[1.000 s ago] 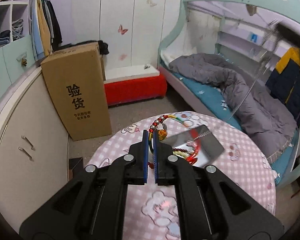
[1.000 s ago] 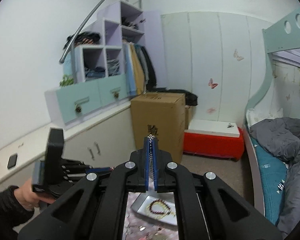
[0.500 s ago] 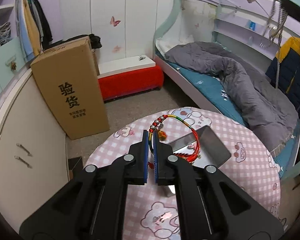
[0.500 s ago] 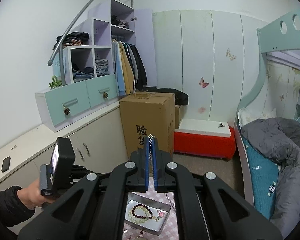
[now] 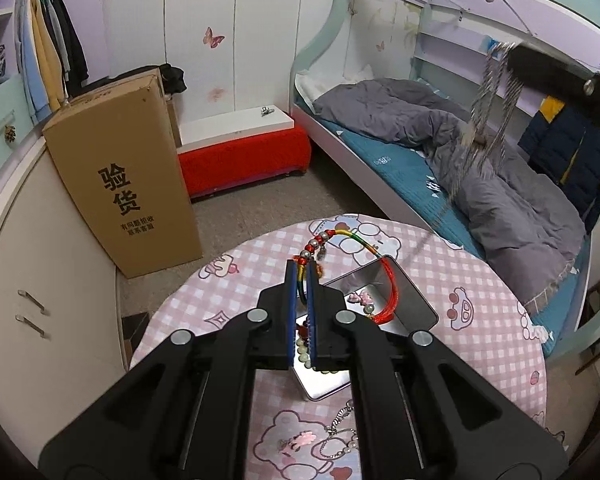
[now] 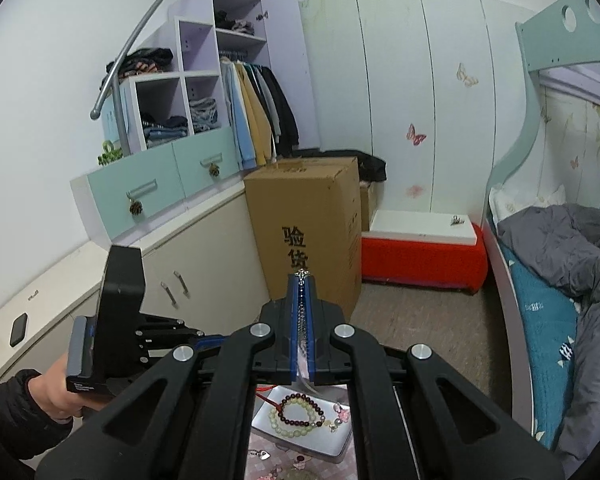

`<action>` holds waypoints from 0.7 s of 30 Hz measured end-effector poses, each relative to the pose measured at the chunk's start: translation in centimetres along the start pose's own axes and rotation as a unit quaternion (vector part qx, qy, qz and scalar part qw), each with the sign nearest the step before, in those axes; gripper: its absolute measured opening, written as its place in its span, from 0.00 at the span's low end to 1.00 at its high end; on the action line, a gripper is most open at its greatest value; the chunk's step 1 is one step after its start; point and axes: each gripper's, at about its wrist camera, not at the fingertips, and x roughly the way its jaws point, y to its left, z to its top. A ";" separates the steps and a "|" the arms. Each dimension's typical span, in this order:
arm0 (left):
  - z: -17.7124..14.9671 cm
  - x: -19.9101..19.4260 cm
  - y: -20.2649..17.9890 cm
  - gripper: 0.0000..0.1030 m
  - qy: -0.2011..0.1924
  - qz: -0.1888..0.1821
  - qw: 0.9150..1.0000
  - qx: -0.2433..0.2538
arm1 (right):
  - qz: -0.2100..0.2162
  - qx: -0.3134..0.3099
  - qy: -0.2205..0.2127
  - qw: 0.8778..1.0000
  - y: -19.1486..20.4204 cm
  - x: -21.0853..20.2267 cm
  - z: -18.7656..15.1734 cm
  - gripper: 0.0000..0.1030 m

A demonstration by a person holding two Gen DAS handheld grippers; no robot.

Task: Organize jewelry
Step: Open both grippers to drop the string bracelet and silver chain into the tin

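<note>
Jewelry is being sorted: left gripper pinches a rainbow cord bracelet above the metal tray, right gripper clamps a silver chain, both seemingly tray-bound.

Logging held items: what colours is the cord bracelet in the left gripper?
Braided cord bracelet: green, yellow and red, with red and silver beads; clearest in left wrist view.

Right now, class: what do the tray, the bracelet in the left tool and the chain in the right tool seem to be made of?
Tray: likely polished metal; its floor mirrors like steel.
Bracelet: seemingly woven multicolour cord with small metal-looking beads.
Chain: probably silvery metal; fine shiny links pinched in the right tool.
Left tool grips the cord.
</note>
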 end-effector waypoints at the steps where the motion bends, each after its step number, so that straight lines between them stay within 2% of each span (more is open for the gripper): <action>1: 0.0 0.3 -0.1 0.04 0.002 -0.003 1.000 -0.002 | -0.002 0.002 0.007 1.000 -0.1 0.5 -0.2 0.02; 10: -0.9 3.4 -0.3 0.04 0.040 -0.031 0.998 -0.030 | 0.002 0.030 0.049 0.998 -1.3 3.2 -3.1 0.02; 14: -1.6 5.1 -0.1 0.06 0.076 -0.020 0.996 -0.038 | -0.003 0.053 0.087 0.995 -1.9 4.6 -4.4 0.05; 16: -2.0 5.9 -0.2 0.19 0.096 0.005 0.995 -0.034 | -0.020 0.072 0.120 0.990 -2.7 5.8 -5.5 0.30; 17: -2.2 5.9 -0.1 0.46 0.096 0.007 0.995 -0.037 | -0.023 0.078 0.124 0.989 -2.9 6.1 -5.7 0.60; 18: -2.3 5.5 0.1 0.85 0.087 0.007 0.995 -0.041 | -0.022 0.088 0.123 0.988 -3.2 6.2 -6.2 0.77; 19: -2.4 4.7 0.2 0.91 0.066 0.012 0.997 -0.042 | -0.021 0.099 0.120 0.988 -3.4 6.1 -6.6 0.80; 21: -2.5 3.4 0.4 0.92 0.037 0.020 0.998 -0.036 | -0.032 0.116 0.115 0.986 -3.9 5.9 -7.0 0.94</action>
